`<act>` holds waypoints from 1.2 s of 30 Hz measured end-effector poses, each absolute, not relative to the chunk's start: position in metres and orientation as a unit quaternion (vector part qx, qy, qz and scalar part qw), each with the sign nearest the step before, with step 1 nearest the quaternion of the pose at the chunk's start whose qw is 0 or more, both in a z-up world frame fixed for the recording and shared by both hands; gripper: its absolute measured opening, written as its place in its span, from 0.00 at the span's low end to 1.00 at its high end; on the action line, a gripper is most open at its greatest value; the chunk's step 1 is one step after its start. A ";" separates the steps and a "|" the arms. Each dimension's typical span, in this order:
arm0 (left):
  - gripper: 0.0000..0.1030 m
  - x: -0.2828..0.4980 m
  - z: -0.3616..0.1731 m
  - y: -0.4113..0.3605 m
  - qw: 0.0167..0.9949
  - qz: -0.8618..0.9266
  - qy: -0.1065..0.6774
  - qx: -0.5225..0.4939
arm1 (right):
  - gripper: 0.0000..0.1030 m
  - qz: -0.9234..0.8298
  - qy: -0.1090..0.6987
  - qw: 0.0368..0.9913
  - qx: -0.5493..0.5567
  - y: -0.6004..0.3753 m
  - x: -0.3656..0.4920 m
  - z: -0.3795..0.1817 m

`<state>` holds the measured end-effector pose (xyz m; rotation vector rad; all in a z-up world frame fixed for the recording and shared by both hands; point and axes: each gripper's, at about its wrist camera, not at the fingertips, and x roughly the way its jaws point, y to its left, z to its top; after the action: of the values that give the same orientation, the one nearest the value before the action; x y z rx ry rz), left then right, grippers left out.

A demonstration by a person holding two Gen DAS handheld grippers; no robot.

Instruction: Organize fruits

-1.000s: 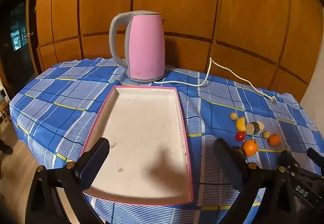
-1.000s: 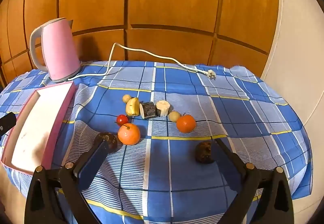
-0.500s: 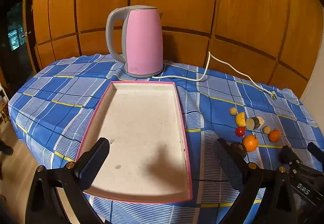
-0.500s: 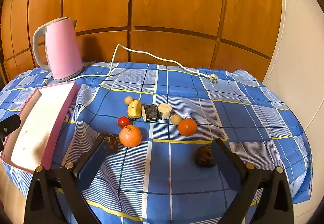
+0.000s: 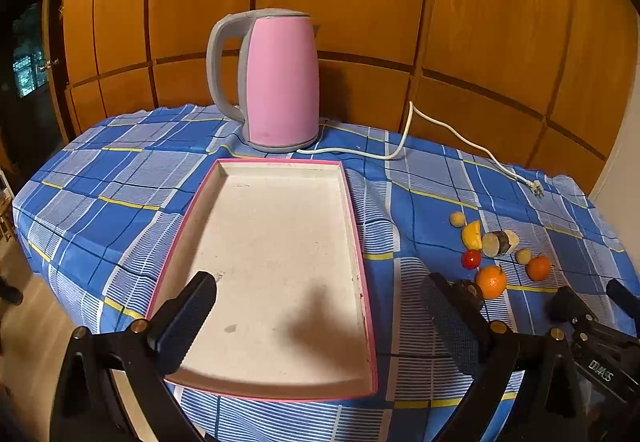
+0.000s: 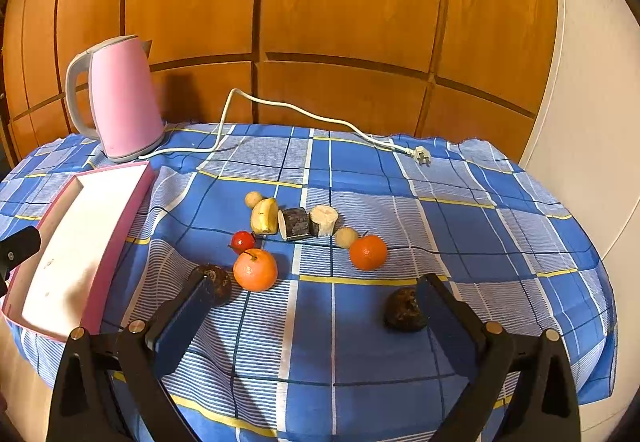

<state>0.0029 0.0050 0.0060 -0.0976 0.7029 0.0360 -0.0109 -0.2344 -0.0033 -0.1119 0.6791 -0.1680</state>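
I held my left gripper (image 5: 316,322) with its fingers (image 5: 186,316) spread wide and empty over the near end of the pink-rimmed tray (image 5: 362,282), which filled the centre of the left view; I judged it the place meant for the fruit, so nothing lay in it yet. My right gripper (image 6: 312,314) hung low at the bottom of the right view, fingers equally apart and holding nothing, framing the open cloth in front of the fruit cluster.

The fruit sat mid-frame on the desk (image 6: 480,242): a large orange (image 6: 255,269) nearest me, a smaller orange (image 6: 368,252) to its right, a red cherry tomato (image 6: 242,241), a banana piece (image 6: 265,216), and two cut stubs I could not name for certain. A dark wrinkled fruit (image 6: 404,310) lay just beside my right finger, another (image 6: 214,282) partly behind the left one.

The tray's right wall stood near the cluster, at the left of that view, so the carry looked short. The pink kettle (image 6: 120,98) and its white cord (image 6: 300,112) stayed at the upper part, well apart from my path. The desk edge fell away close below both grippers.
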 end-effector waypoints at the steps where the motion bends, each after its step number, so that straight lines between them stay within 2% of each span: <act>1: 1.00 0.003 0.006 0.004 0.938 0.018 0.344 -0.047 | 1.00 -0.082 0.332 0.938 -0.056 -0.234 -0.011 -0.003; 36: 1.00 0.011 -0.001 -0.026 0.933 -0.027 0.360 0.004 | 1.00 -0.098 0.336 0.936 -0.035 -0.266 -0.013 -0.004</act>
<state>0.0106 -0.0263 -0.0007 0.0080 0.7359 -0.0546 -0.0126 -0.2663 -0.0036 -0.0705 0.6864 -0.2013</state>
